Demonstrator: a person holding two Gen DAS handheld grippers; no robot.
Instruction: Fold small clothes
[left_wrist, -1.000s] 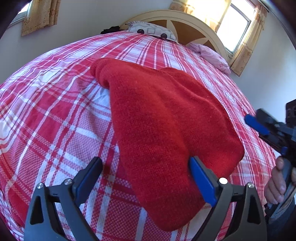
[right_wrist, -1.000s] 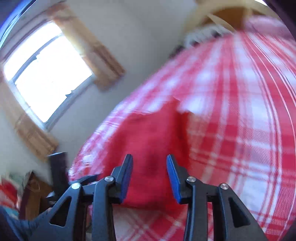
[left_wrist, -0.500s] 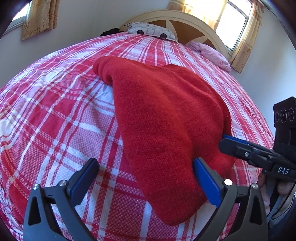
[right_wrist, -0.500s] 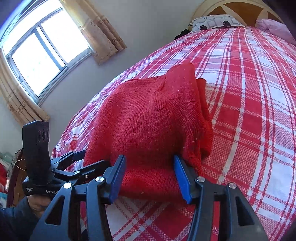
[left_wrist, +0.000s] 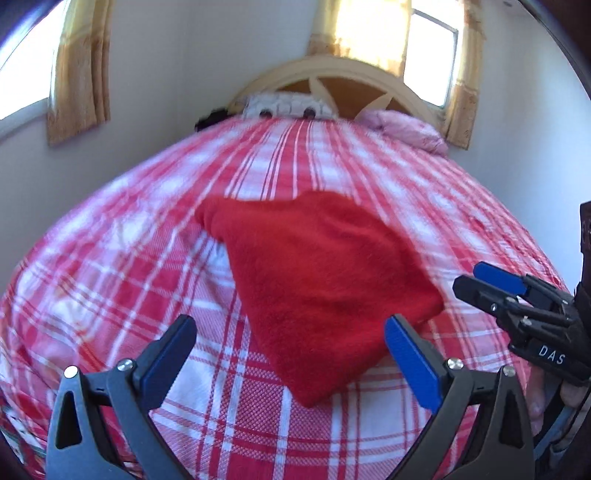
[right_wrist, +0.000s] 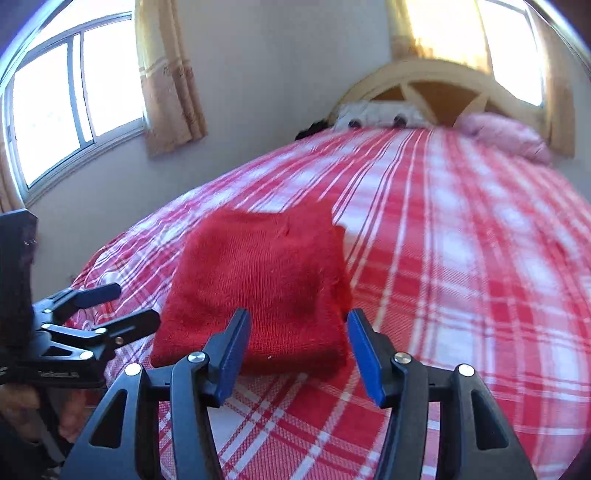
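Observation:
A folded red knitted garment (left_wrist: 317, 280) lies on the red and white checked bedspread (left_wrist: 110, 280); it also shows in the right wrist view (right_wrist: 258, 280). My left gripper (left_wrist: 288, 332) is open and empty, just short of the garment's near corner. My right gripper (right_wrist: 295, 325) is open and empty at the garment's near edge, not touching it. The right gripper shows at the right of the left wrist view (left_wrist: 491, 284), beside the garment. The left gripper shows at the left of the right wrist view (right_wrist: 122, 306).
The bed runs back to a cream arched headboard (left_wrist: 332, 74) with a white patterned pillow (left_wrist: 288, 107) and a pink pillow (left_wrist: 402, 129). Curtained windows (right_wrist: 74, 88) flank the bed. Walls stand close on both sides.
Both grippers have pulled back and up from the garment, which now looks smaller and farther away. The right gripper has opened wider. The garment lies still.

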